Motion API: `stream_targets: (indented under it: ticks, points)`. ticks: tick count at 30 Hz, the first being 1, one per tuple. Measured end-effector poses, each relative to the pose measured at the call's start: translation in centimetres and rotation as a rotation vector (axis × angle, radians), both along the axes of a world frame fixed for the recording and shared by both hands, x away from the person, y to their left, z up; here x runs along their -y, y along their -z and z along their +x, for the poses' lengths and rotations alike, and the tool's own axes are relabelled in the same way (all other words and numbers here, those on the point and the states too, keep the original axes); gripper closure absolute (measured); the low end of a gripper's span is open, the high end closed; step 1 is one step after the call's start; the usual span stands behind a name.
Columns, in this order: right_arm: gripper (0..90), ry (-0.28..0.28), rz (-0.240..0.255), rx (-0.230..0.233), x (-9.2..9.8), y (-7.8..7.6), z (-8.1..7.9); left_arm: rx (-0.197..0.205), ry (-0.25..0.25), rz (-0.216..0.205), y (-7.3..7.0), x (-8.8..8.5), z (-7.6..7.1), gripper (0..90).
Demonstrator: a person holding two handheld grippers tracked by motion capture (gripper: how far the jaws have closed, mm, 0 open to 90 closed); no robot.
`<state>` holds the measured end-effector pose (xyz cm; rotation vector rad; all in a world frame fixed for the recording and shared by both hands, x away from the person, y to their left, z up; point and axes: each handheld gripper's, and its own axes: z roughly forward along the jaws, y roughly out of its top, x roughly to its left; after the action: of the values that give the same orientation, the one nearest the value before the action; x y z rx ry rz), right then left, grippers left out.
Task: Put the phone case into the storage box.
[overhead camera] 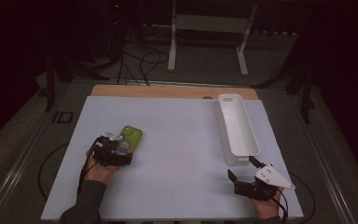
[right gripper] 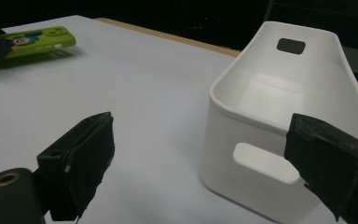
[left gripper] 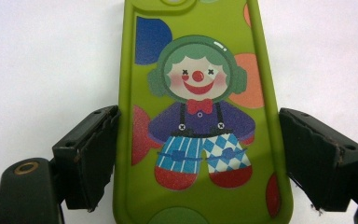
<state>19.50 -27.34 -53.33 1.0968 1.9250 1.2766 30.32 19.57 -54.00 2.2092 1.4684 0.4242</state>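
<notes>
A lime-green phone case printed with a clown lies flat-side up at the left of the white table. My left gripper holds its near end. In the left gripper view the two black pads press on the case from both long sides, with my left gripper over the clown's legs. My right gripper rests open at the front right, just before the near end of a long white bin. Nothing sits between its fingers, and beyond them stand the bin and, far off, the case.
The white sheet covers the table up to a wooden strip at the far edge. The bin runs lengthwise along the right side. Black cables and a white stand are on the floor beyond the table.
</notes>
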Motion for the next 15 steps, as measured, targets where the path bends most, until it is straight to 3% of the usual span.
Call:
stream_targets:
  ticks: [15]
  points:
    - [8.2, 0.000, 0.011, -0.004, 0.1, -0.1, 0.0, 0.067, 0.015, -0.005, -1.3, 0.3, -0.4, 16.1]
